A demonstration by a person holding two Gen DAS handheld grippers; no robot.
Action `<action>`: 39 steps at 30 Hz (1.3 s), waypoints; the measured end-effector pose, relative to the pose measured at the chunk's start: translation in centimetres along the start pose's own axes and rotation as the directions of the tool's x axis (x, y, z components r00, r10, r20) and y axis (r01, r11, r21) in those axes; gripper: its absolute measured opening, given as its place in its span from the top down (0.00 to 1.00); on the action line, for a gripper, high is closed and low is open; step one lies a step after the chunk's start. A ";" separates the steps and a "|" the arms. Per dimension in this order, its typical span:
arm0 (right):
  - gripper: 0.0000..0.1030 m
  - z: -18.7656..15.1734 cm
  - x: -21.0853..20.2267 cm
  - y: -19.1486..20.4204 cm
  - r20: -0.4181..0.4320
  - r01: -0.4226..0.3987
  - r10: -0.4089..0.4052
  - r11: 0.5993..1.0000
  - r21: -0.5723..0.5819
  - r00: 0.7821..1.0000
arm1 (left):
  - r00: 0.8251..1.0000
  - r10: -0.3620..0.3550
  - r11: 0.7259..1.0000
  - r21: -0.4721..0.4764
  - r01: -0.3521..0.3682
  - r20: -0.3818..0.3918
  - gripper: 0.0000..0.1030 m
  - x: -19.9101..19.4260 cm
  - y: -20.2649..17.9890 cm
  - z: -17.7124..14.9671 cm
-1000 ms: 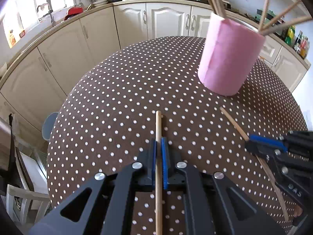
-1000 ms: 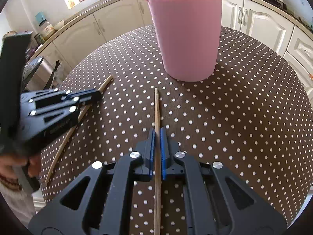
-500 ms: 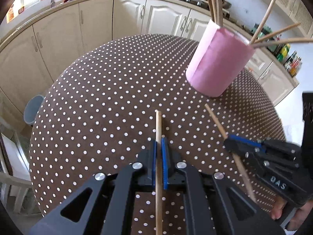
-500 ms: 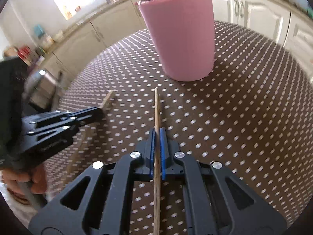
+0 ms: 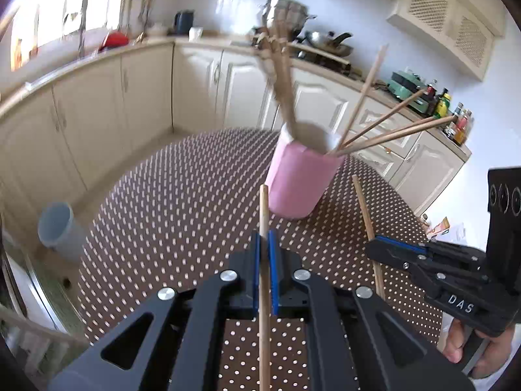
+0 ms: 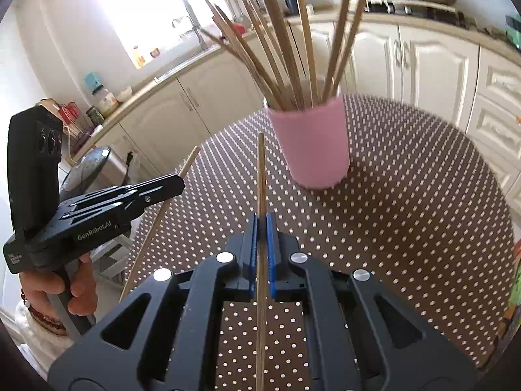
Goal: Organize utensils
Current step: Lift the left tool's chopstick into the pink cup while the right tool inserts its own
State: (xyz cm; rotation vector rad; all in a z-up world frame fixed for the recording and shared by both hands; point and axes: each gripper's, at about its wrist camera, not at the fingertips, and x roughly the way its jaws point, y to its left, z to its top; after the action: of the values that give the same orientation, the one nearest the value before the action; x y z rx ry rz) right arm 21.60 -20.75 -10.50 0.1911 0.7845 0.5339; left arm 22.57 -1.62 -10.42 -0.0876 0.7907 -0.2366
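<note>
A pink cup (image 5: 299, 179) (image 6: 312, 143) with several wooden chopsticks (image 6: 280, 52) stands on the round brown polka-dot table (image 5: 182, 202). My left gripper (image 5: 264, 238) is shut on one chopstick (image 5: 263, 221) and holds it above the table, pointing toward the cup. My right gripper (image 6: 261, 220) is shut on another chopstick (image 6: 260, 176), also raised and pointing toward the cup. Each gripper shows in the other's view, the right one (image 5: 377, 247) and the left one (image 6: 176, 182).
Cream kitchen cabinets (image 5: 136, 91) and a counter curve around behind the table. A grey bin (image 5: 55, 224) stands on the floor at the left. Pots sit on the stove (image 5: 312, 39). Bottles (image 5: 456, 120) stand on the counter at the right.
Both grippers have lifted their chopsticks off the table and risen, so the cup now sits lower in both views and its open top shows.
</note>
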 end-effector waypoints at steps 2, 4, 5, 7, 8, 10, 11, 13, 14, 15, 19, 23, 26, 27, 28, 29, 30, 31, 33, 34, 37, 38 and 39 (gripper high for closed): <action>0.94 0.4 -1.0 0.2 0.025 -0.003 0.003 1.000 -0.003 1.000 | 0.999 0.000 1.000 0.021 -0.001 0.033 0.95 -1.3 -0.7 0.3; 0.94 0.6 -1.7 0.1 0.038 -0.002 0.002 1.000 -0.007 0.999 | 0.999 -0.010 0.999 0.031 0.009 0.033 0.95 -1.5 -1.2 0.7; 0.94 0.7 -1.9 0.3 0.044 0.000 0.000 1.000 -0.008 0.999 | 0.999 -0.006 0.999 0.036 0.005 0.032 0.95 -1.5 -1.5 0.7; 0.94 0.9 -2.1 0.6 0.051 0.000 0.000 1.000 -0.010 0.999 | 1.000 -0.005 0.999 0.035 0.004 0.026 0.95 -1.3 -2.0 1.0; 0.94 1.0 -2.3 0.5 0.057 -0.003 0.004 1.000 -0.010 0.998 | 1.000 -0.010 1.000 0.029 0.009 0.026 0.95 -1.3 -2.0 1.1; 0.94 1.0 -2.6 0.7 0.061 -0.016 0.016 1.000 -0.006 0.998 | 0.999 -0.040 0.999 0.013 0.039 0.027 0.95 -1.0 -2.0 1.3; 0.94 1.1 -2.8 0.7 0.064 -0.022 0.022 1.000 -0.004 0.998 | 0.998 -0.049 0.999 0.006 0.049 0.028 0.95 -0.8 -2.0 1.4; 0.94 1.2 -2.9 0.6 0.072 -0.018 0.019 1.000 -0.008 0.997 | 0.998 -0.045 0.999 0.003 0.044 0.032 0.94 -0.9 -2.1 1.4; 0.94 1.3 -3.1 0.6 0.078 -0.019 0.020 1.000 -0.009 0.997 | 0.999 -0.035 0.999 0.004 0.035 0.034 0.95 -0.9 -1.9 1.4; 0.94 1.4 -3.3 0.7 0.085 -0.020 0.021 1.000 -0.012 0.996 | 0.999 -0.031 1.000 0.006 0.031 0.035 0.95 -0.8 -2.0 1.4; 0.94 1.8 -4.3 1.4 0.110 -0.018 0.021 0.999 -0.032 0.994 | 0.998 -0.032 0.999 0.013 0.031 0.058 0.95 -1.4 -2.4 1.7; 0.94 2.7 -5.6 2.0 0.143 -0.011 0.019 0.999 -0.053 0.989 | 0.994 -0.039 0.999 0.026 0.036 0.103 0.95 -2.8 -3.0 2.6; 0.94 3.5 -6.5 2.4 0.171 -0.002 0.015 0.997 -0.076 0.985 | 0.988 -0.050 0.998 0.038 0.045 0.144 0.95 -4.2 -3.6 3.6; 0.94 3.8 -6.7 2.5 0.177 0.001 0.014 0.997 -0.083 0.984 | 0.985 -0.054 0.998 0.045 0.047 0.162 0.95 -4.7 -3.9 4.0; 0.94 4.1 -6.9 2.7 0.183 0.007 0.010 0.996 -0.091 0.983 | 0.982 -0.054 0.998 0.050 0.045 0.179 0.94 -5.1 -4.1 4.4; 0.94 4.5 -7.2 2.9 0.192 0.016 0.004 0.995 -0.103 0.981 | 0.978 -0.056 0.997 0.056 0.045 0.199 0.94 -5.6 -4.3 4.9; 0.94 5.1 -7.5 3.2 0.203 0.023 0.000 0.993 -0.113 0.979 | 0.975 -0.060 0.997 0.058 0.049 0.213 0.94 -5.9 -4.5 5.4; 0.94 5.7 -7.8 3.4 0.210 0.026 0.000 0.992 -0.121 0.978 | 0.971 -0.065 0.997 0.061 0.052 0.229 0.94 -6.3 -4.6 6.0; 0.94 6.7 -8.1 3.7 0.226 0.035 -0.003 0.990 -0.135 0.974 | 0.965 -0.063 0.997 0.064 0.048 0.256 0.94 -6.8 -4.9 7.1; 0.94 7.3 -8.4 3.9 0.236 0.039 -0.005 0.989 -0.142 0.972 | 0.960 -0.062 0.997 0.066 0.046 0.272 0.94 -7.0 -5.2 7.8; 0.94 8.5 -8.8 4.0 0.264 0.055 -0.012 0.987 -0.153 0.964 | 0.946 -0.054 0.997 0.071 0.033 0.319 0.94 -7.4 -5.8 9.6; 0.94 9.1 -8.9 4.1 0.269 0.056 -0.011 0.986 -0.158 0.963 | 0.941 -0.053 0.997 0.070 0.031 0.335 0.94 -7.5 -6.0 10.2; 0.94 9.6 -8.9 4.1 0.277 0.059 -0.012 0.985 -0.161 0.961 | 0.938 -0.054 0.997 0.068 0.033 0.343 0.94 -7.5 -6.1 10.7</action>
State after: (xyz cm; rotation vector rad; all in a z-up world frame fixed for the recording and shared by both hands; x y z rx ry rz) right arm 21.64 -21.64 3.21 0.0920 0.4678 0.5236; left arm 24.05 -5.82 3.29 -0.0861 0.4314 -0.2781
